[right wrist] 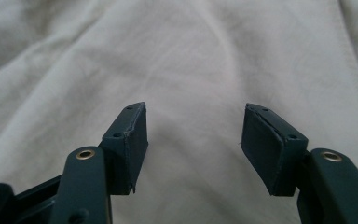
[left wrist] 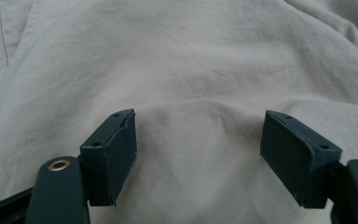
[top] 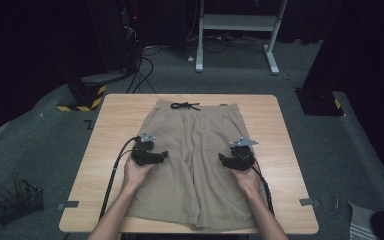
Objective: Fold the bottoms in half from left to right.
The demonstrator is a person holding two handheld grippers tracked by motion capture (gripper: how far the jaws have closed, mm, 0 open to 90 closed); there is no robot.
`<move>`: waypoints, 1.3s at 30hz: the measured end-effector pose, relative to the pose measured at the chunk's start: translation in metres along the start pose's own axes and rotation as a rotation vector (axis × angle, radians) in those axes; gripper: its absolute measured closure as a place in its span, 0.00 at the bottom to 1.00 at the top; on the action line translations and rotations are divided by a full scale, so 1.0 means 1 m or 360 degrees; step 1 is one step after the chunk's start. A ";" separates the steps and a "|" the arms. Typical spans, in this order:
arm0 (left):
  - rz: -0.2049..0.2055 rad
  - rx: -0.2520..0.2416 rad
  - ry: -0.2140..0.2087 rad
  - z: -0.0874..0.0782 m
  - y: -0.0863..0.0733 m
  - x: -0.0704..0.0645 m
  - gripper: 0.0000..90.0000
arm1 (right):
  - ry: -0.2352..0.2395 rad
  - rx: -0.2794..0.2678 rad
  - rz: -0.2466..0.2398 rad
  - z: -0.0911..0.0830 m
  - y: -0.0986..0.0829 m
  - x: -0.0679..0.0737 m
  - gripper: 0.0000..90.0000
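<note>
The shorts are plain khaki tan, reading paler beige in both gripper views, with a black drawstring at twelve o'clock on the waistband. The table is light wood grain. The left gripper and right gripper are black, their jaws dark teal-black up close, with brass-coloured rivets. A yellow-and-black striped base sits at ten o'clock on grey floor.

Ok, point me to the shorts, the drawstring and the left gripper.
shorts [top: 207, 165], high view, on the cloth between the two legs.
drawstring [top: 185, 105], high view, on the black bow at the waistband.
left gripper [left wrist: 198, 149], left gripper view, midway between its open jaws.
</note>
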State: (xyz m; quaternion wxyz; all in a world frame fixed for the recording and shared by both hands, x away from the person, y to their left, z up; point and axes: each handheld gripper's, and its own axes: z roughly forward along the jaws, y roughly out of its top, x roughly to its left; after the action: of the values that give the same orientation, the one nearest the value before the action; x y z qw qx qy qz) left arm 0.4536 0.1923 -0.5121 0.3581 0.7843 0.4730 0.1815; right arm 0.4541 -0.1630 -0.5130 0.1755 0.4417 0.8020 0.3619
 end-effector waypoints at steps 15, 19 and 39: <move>0.0073 0.0024 0.0057 0.010 -0.007 -0.005 0.29 | -0.0049 0.0067 -0.0072 0.007 -0.003 0.005 0.44; 0.0070 -0.0035 0.0058 0.008 -0.013 -0.005 0.29 | -0.0043 0.0056 -0.0067 0.006 -0.005 0.004 0.43; 0.0084 -0.0034 0.0045 0.000 -0.021 -0.013 0.29 | -0.0053 0.0014 -0.0056 -0.002 -0.017 0.009 0.43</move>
State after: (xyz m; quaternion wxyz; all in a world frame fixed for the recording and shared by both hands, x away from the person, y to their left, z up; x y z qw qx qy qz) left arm 0.4346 0.1872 -0.5270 0.3549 0.7900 0.4550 0.2070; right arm 0.4378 -0.1619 -0.5231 0.1931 0.4342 0.8082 0.3479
